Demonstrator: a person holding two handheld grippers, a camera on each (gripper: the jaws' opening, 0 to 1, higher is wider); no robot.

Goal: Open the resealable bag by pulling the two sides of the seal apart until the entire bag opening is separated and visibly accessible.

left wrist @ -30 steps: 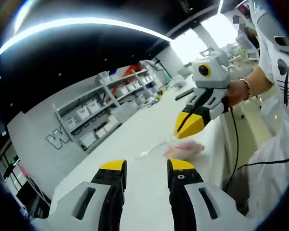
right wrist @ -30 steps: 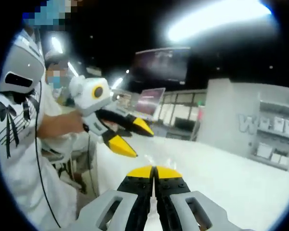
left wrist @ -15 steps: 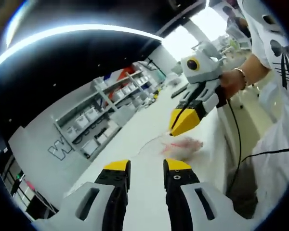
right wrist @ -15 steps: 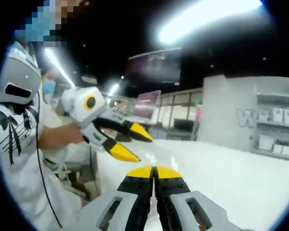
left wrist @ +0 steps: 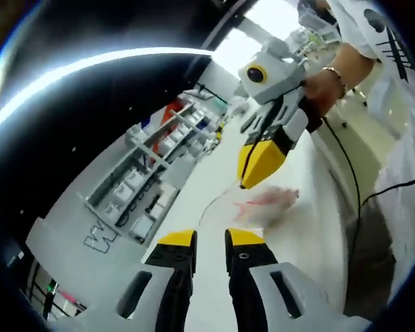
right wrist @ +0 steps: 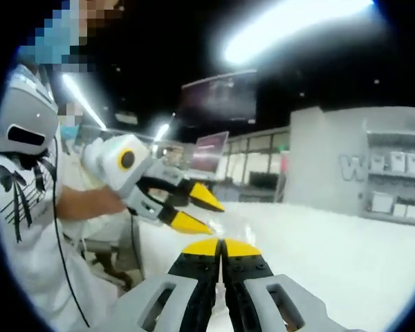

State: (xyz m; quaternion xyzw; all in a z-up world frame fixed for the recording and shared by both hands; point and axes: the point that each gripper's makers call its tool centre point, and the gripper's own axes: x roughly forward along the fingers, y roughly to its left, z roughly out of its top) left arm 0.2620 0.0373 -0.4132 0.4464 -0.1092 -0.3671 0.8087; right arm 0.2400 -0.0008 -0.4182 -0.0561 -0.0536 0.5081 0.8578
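The resealable bag (left wrist: 266, 202), clear and crumpled with pinkish contents, dangles from the closed right gripper (left wrist: 243, 184).

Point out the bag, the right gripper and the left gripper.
bag (left wrist: 271, 200), left gripper view, its crumpled pinkish middle.
right gripper (left wrist: 261, 162), left gripper view, its shut yellow tips.
left gripper (right wrist: 202, 209), right gripper view, the gap between its open yellow tips.

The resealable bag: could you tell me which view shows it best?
The left gripper view: the resealable bag lies on the white table, clear with pinkish contents, just beyond the right gripper. In the right gripper view I cannot make the bag out.
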